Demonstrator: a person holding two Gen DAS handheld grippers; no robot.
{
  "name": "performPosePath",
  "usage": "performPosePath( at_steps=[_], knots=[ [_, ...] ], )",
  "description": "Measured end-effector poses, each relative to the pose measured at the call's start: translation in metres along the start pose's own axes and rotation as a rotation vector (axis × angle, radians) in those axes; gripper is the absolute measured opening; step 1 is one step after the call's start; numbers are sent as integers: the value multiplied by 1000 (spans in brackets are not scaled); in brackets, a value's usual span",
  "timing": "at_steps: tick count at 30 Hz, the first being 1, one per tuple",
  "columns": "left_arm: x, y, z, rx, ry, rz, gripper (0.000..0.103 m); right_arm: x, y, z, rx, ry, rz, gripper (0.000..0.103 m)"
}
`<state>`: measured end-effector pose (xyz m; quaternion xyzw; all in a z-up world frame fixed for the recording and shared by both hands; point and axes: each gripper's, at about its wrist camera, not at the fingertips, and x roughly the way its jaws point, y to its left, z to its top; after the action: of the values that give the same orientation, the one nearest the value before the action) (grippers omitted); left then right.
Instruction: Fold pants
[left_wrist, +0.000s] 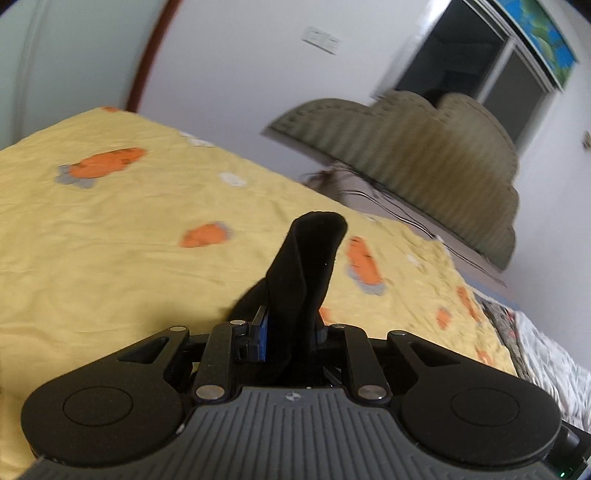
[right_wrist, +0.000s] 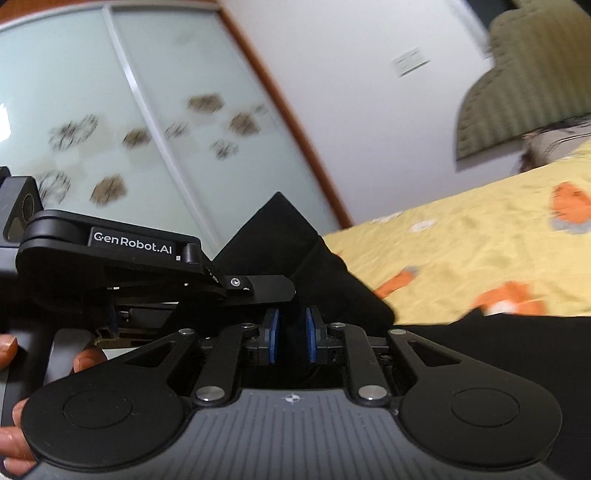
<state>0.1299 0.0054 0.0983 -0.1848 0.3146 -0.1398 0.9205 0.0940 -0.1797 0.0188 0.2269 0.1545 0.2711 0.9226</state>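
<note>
While both grippers grip black cloth, only one pair of pants (left_wrist: 306, 258) can be counted, and it is held up above the yellow bedspread (left_wrist: 110, 240). From the left wrist, the left gripper (left_wrist: 290, 328) has its two blue pads pressed close on a folded bit of the pants that sticks up like a tongue. From the right wrist, the right gripper (right_wrist: 291, 332) has its two blue pads (right_wrist: 274, 334) set narrow with black cloth squeezed between them, and more of the pants spreads off to the right. Only the right wrist view shows the other gripper body (right_wrist: 110, 251) with white letters on it, a person's fingers (right_wrist: 86, 360), and two sliding glass doors (right_wrist: 129, 110). Only the left wrist view shows the window (left_wrist: 480, 62). Both views show one padded headboard (left_wrist: 424, 158) and orange carrot shapes (left_wrist: 107, 164) on the bedspread.
</note>
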Motion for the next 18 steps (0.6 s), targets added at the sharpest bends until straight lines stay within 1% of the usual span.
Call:
performPosePath(
  at_steps=[3,7,9,14,18],
  knots=[
    [17,-38,-10,44,27,-33,20,-28,-25,7,57,-46,-42,15],
    [46,-87,-28,91,85,-78,20,-67,-66,9,132,-100,-104,15],
    [64,-105,-38,113,114,-92,20,-82,-88,7,173,-118,-136,15],
    [105,-148,-68,157,183,-115,20,-117,-132,5,239,-130,-240,15],
    [130,-173,-86,193,219,-130,20,-140,-164,0,304,-142,-291,15]
  ],
)
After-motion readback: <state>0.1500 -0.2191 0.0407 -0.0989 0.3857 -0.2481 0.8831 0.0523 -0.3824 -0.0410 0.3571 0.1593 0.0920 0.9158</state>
